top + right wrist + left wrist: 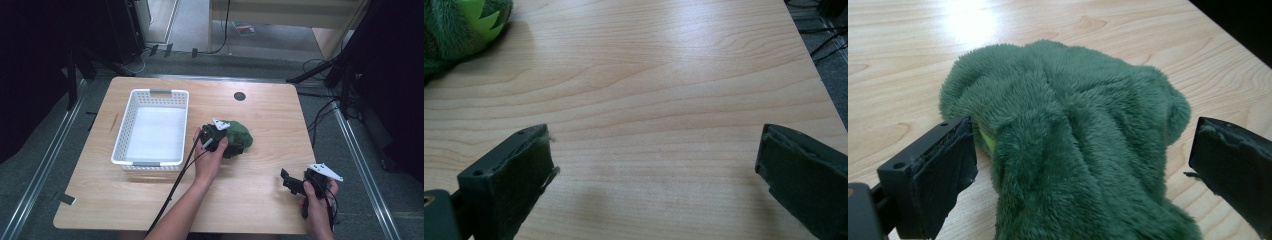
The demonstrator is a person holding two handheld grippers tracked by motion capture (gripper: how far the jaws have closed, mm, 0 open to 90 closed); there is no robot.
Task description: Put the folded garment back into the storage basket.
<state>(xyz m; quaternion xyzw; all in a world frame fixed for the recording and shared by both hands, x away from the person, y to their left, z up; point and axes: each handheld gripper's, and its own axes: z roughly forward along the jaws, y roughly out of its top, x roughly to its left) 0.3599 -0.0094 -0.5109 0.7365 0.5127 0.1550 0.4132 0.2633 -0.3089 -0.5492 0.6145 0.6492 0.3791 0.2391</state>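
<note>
The wooden surface (pixel 260 125) carries a white basket (pixel 152 129) on its left side, and just right of it lies a green plush (pixel 239 133), close to mid-table. The left gripper (pixel 1080 155) is right on that plush, jaws spread wide on either side of the fur, the left jaw touching it, nothing squeezed. Down at the near right corner, the right gripper (pixel 656 165) hangs over bare wood, jaws wide apart, holding nothing

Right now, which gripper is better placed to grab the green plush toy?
Left. The left gripper already has its open fingers either side of the green plush toy; the right gripper sits apart, over bare table.
</note>
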